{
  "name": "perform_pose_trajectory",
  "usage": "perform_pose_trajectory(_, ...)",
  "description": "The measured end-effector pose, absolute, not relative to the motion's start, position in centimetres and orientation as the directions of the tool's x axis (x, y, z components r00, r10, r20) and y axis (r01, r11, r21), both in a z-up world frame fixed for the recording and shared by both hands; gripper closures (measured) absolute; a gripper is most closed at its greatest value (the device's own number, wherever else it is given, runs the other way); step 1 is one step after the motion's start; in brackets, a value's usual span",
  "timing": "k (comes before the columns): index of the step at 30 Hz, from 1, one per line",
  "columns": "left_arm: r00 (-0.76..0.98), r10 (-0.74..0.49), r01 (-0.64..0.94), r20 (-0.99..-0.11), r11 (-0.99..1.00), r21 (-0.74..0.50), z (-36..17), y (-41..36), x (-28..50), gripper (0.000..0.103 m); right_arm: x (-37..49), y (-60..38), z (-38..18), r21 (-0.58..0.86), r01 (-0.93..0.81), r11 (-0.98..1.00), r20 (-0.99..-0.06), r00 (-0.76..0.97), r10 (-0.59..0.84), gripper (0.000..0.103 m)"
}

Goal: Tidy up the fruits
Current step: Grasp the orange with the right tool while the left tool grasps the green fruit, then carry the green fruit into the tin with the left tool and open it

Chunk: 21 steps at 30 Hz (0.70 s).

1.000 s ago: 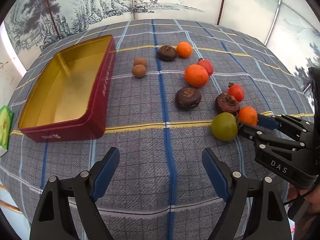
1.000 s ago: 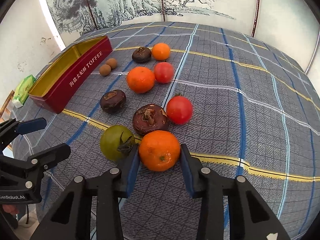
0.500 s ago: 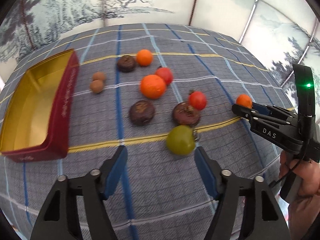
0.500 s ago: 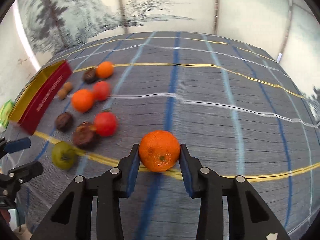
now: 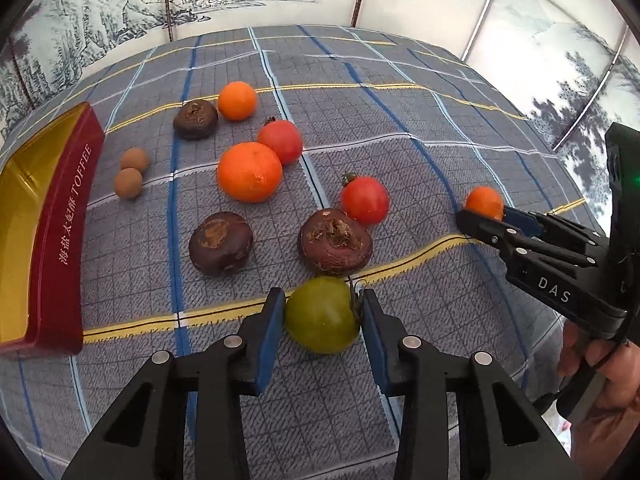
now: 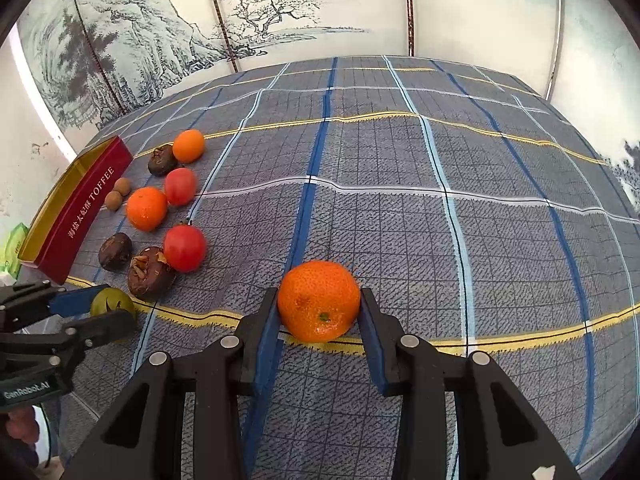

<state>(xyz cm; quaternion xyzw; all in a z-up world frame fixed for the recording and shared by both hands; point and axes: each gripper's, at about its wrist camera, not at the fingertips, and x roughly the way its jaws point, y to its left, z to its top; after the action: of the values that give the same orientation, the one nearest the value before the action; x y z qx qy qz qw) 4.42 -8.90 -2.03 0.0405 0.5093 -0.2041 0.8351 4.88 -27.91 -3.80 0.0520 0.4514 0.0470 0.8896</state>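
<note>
A checked cloth covers the whole table, and at its left edge sits a red toffee tin, open and gold inside, with the loose fruit — oranges, red tomatoes, dark brown fruits, two small tan balls — scattered just beside it. The right gripper is clamped on an orange, out on bare cloth well apart from the pile. The left gripper has just been closing — its blue pads now press both sides of a green tomato at the pile's near edge.
</note>
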Motion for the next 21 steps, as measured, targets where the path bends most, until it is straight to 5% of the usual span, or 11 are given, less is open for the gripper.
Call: perform_pose_trajectory(21, 0.454, -0.313, 0.328, -0.834, 0.929, -0.170, 1.2, -5.0, 4.2, 0.065, 4.8, -27.4, -3.9, 0.103, -0.034, 0.994, -0.804, 0.585, 0.104, 0.067)
